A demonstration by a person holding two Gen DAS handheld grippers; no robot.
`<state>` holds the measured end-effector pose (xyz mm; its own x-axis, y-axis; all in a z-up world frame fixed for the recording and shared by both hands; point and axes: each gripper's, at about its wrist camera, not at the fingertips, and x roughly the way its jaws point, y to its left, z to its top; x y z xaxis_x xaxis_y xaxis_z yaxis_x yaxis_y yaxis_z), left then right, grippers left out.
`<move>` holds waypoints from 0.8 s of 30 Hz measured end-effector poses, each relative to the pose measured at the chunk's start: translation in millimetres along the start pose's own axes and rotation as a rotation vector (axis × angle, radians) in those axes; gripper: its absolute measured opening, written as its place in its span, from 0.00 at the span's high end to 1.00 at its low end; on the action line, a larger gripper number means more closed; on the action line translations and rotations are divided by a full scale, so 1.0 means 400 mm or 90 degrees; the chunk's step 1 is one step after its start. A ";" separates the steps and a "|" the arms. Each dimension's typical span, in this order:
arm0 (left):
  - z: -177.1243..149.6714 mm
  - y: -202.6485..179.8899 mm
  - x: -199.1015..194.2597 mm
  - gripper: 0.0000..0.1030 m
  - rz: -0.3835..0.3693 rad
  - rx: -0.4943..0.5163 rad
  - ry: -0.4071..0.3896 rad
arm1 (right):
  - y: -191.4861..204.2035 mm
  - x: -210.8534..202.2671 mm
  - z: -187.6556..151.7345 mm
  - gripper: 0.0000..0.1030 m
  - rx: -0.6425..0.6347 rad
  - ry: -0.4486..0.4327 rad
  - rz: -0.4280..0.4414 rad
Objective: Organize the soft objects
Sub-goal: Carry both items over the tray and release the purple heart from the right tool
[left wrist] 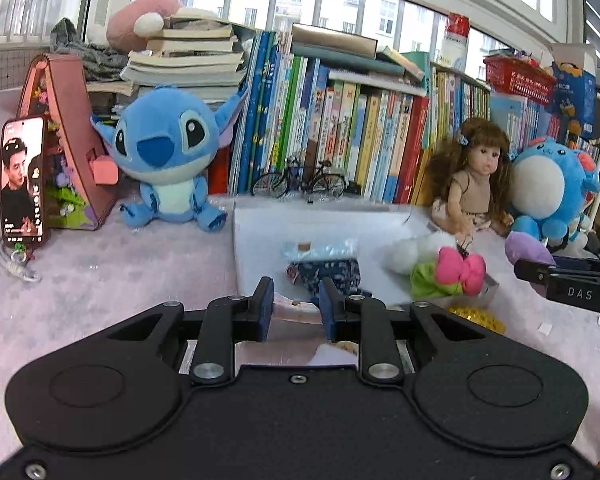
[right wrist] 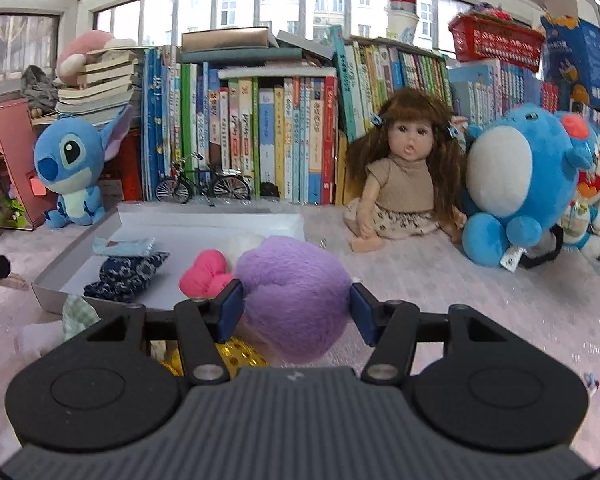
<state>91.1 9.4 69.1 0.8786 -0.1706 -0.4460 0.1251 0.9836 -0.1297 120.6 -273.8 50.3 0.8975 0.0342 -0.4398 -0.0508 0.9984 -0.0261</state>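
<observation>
Pink-clothed table [left wrist: 100, 272] before window-backed bookshelves [left wrist: 340, 120]; left gripper [left wrist: 296, 304] closed, empty; right gripper [right wrist: 296, 304] clamping purple plush [right wrist: 296, 292]

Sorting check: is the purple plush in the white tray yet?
Out. The purple plush is clamped in the right gripper, in front of the white tray.
</observation>
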 end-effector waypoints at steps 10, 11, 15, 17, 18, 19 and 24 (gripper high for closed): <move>0.074 0.015 0.055 0.77 -0.042 -0.039 0.001 | 0.011 0.033 0.061 0.40 0.008 0.009 0.030; 0.084 0.016 0.065 0.77 -0.047 -0.043 0.003 | 0.010 0.039 0.069 0.40 0.011 0.012 0.034; 0.127 0.019 0.112 0.77 -0.067 -0.066 0.017 | 0.011 0.061 0.098 0.40 0.015 0.021 0.040; 0.154 0.021 0.145 0.77 -0.077 -0.084 0.033 | 0.012 0.074 0.117 0.40 0.019 0.030 0.050; 0.166 0.022 0.162 0.77 -0.081 -0.094 0.043 | 0.014 0.079 0.125 0.40 0.021 0.033 0.054; 0.181 0.024 0.185 0.77 -0.087 -0.107 0.058 | 0.016 0.088 0.136 0.40 0.020 0.039 0.059; 0.227 0.032 0.305 0.77 -0.088 -0.151 0.121 | 0.021 0.144 0.195 0.40 0.030 0.073 0.096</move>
<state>241.8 6.3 93.3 0.7563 -0.3309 -0.5644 0.1062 0.9133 -0.3931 206.2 -259.8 94.9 0.8255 0.1800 -0.5348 -0.1574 0.9836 0.0881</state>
